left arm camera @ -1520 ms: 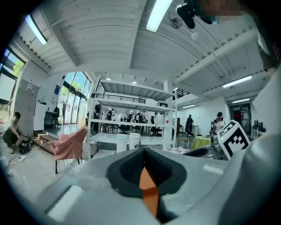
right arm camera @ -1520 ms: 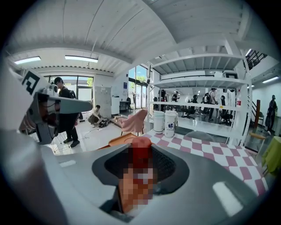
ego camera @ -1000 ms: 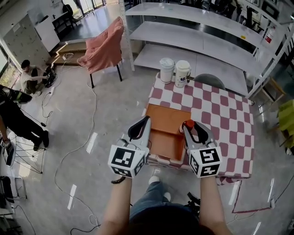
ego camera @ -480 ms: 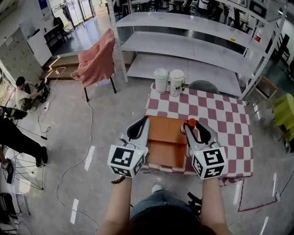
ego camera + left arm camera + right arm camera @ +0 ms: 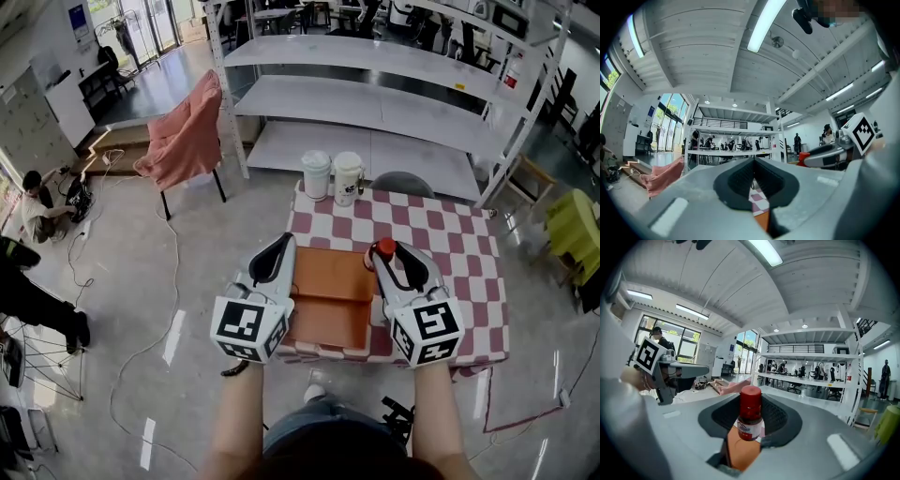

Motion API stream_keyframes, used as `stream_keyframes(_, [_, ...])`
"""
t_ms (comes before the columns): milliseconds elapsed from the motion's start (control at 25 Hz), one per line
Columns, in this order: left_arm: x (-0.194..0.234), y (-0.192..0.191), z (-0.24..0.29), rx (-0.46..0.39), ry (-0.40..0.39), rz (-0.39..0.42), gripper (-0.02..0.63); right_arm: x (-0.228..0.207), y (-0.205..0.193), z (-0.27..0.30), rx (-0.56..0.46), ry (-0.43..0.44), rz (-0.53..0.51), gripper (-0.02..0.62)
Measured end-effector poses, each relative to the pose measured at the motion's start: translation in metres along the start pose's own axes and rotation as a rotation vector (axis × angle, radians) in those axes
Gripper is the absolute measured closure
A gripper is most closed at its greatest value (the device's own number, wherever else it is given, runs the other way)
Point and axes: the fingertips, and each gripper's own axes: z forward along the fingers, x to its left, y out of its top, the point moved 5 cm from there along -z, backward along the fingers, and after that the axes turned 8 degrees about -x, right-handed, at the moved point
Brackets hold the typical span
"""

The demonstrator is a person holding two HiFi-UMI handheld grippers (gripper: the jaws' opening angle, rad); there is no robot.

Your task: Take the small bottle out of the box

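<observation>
The small bottle [image 5: 750,414], clear with a red cap [image 5: 383,249] and a white label, stands upright between the pads of my right gripper [image 5: 750,422], which is shut on its body. In the head view that gripper [image 5: 387,255] hovers over the right edge of the shallow orange box [image 5: 328,314], with the bottle lifted above it. Nothing shows inside the box where it is visible. My left gripper [image 5: 278,248] hangs over the box's left edge, its jaws shut [image 5: 752,174] with nothing between them.
The box lies at the near edge of a red-and-white checkered table [image 5: 450,246]. Two white lidded cups [image 5: 316,174] [image 5: 348,177] stand at its far side. White metal shelving [image 5: 375,94] rises behind it. A chair draped in pink cloth [image 5: 183,136] and floor cables lie to the left.
Both grippers keep their pose over the box, the bottle still held. The head view has shifted, so the table and shelving sit a little further left.
</observation>
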Motion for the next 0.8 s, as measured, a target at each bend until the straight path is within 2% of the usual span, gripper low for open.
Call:
stream_keyframes(360, [-0.013,0.023,-0.004,-0.030,0.016,0.036,0.607,-0.013,0.028,-0.019,-0.049,-0.009,-0.007,0.460])
stream_keyframes(560, [-0.019,0.030,-0.012,-0.030,0.021,0.053,0.607,-0.019,0.038,-0.037,-0.084,-0.051,0.042,0.460])
stream_keyframes(800, [-0.022,0.041,-0.022,-0.038,0.024,0.075,0.607,-0.026,0.053,-0.061,-0.128,-0.100,0.043,0.460])
